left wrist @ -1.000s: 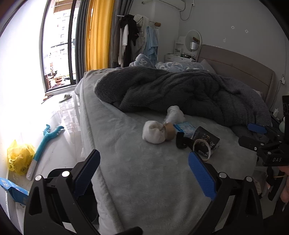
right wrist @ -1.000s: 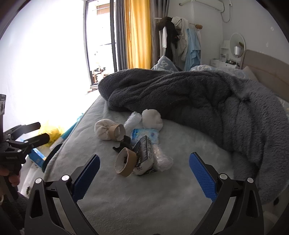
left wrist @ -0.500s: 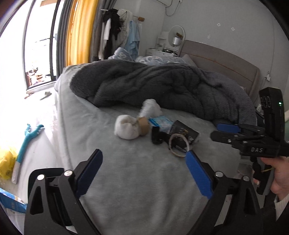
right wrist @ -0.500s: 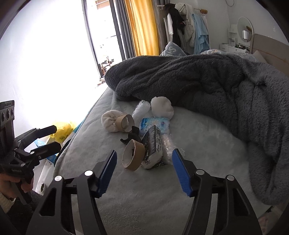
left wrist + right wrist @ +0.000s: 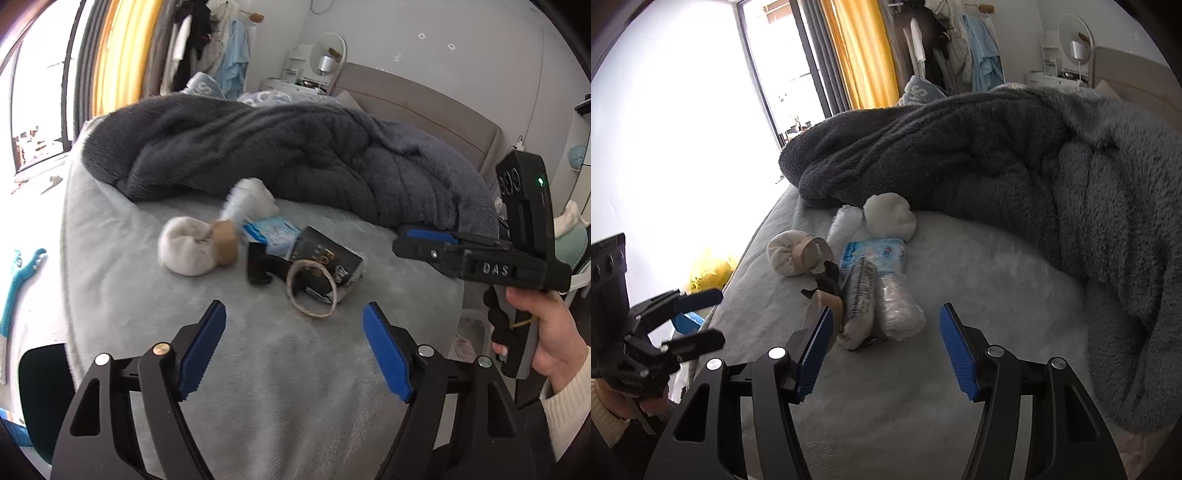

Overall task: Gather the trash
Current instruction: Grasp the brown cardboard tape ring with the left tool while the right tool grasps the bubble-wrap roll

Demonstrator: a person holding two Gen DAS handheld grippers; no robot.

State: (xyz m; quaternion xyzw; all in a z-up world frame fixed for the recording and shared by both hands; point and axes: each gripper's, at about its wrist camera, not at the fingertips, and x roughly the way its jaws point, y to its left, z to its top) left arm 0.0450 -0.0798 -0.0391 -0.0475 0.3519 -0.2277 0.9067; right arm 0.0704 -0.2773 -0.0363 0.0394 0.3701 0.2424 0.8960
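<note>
Left hand-held gripper [image 5: 293,341]: jaws spread wide, holding nothing, over bare grey bed [image 5: 258,387] surface; open sheet lies all around its pads, bed edge falling away at 9 o'clock.
Right hand-held gripper [image 5: 882,349]: jaws moderately wide, nothing between them; its left pad stands just in front of the tape roll [image 5: 831,312], contact not clear. Open sheet at 3 o'clock, up to the blanket.
Trash cluster, mid-bed, just beyond both grippers:
- tape roll, standing on edge, touching the dark packet [image 5: 860,295]
- dark packet, long axis running 6 to 12 o'clock in the right view, beside a clear plastic wrap [image 5: 899,308] lying parallel
- black clip [image 5: 260,266], at 11 o'clock of the roll in the left view
- blue tissue pack [image 5: 875,254], behind the packet
- white cloth ball with cardboard tube [image 5: 796,253], tube opening facing 3 o'clock
- second white ball [image 5: 890,218], against the blanket edge
Dark grey blanket [image 5: 997,155]: heaped across the far half of the bed, bounding the cluster at 12 o'clock
</note>
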